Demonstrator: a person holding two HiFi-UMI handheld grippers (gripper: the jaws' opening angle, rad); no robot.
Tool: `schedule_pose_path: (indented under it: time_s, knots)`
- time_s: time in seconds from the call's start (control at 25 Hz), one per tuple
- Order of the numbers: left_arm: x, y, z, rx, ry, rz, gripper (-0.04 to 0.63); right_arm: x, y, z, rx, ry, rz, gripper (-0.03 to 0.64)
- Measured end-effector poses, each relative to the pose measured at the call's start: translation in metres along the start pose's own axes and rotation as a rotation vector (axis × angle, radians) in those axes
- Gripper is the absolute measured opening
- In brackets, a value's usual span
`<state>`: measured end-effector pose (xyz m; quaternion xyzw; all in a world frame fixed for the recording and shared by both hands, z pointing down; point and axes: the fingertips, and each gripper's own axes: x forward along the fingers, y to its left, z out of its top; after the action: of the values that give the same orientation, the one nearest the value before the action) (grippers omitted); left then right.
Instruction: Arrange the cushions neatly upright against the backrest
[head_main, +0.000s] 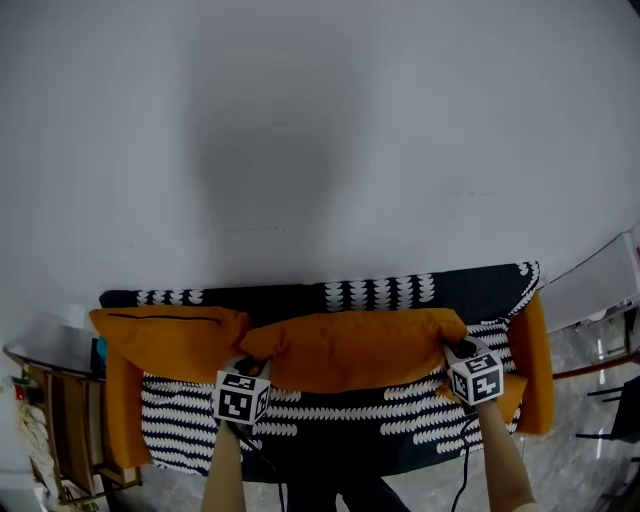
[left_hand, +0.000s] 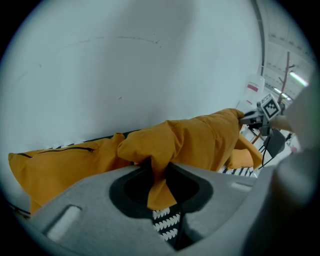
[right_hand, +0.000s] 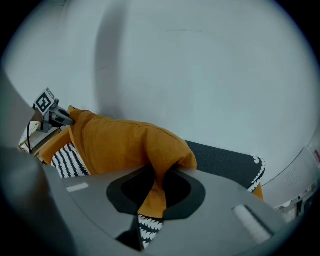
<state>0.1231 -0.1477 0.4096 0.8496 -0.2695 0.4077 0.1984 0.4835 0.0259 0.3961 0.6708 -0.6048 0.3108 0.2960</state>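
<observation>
An orange cushion (head_main: 355, 348) hangs stretched between my two grippers, in front of the sofa's dark backrest (head_main: 300, 296). My left gripper (head_main: 250, 366) is shut on the cushion's left corner (left_hand: 159, 176), the fabric pinched between its jaws. The opposite corner (right_hand: 159, 181) is pinched by my right gripper (head_main: 458, 350). A second orange cushion (head_main: 165, 338) with a black zip leans upright against the backrest at the left. In the left gripper view that zip cushion (left_hand: 60, 162) lies just left of the held one.
The sofa seat (head_main: 340, 420) wears a black cover with white leaf stripes. Orange cushions stand at both arms, left (head_main: 122, 415) and right (head_main: 535, 360). A wooden side table (head_main: 60, 420) is at the left, a white wall (head_main: 320, 130) behind, chair legs (head_main: 610, 400) at the right.
</observation>
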Motion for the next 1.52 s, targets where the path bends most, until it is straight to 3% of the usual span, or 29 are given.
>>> schedule_pose_path:
  time_s: [0.52,1.12,1.4,1.52]
  knots:
    - [0.041,0.016,0.003,-0.031,0.021,0.017,0.092,0.051,-0.013,-0.010,0.043,0.074,0.011,0.061]
    - [0.064,0.035,0.015,-0.094,0.019,0.063,0.138,0.081,-0.026,0.003,0.098,0.074,-0.022,0.089]
    - [0.051,0.038,0.024,-0.147,-0.045,0.077,0.249,0.069,-0.043,-0.001,0.090,0.017,-0.161,0.222]
    - [0.037,0.038,0.036,-0.155,-0.098,0.093,0.250,0.054,-0.043,0.008,0.115,-0.029,-0.200,0.296]
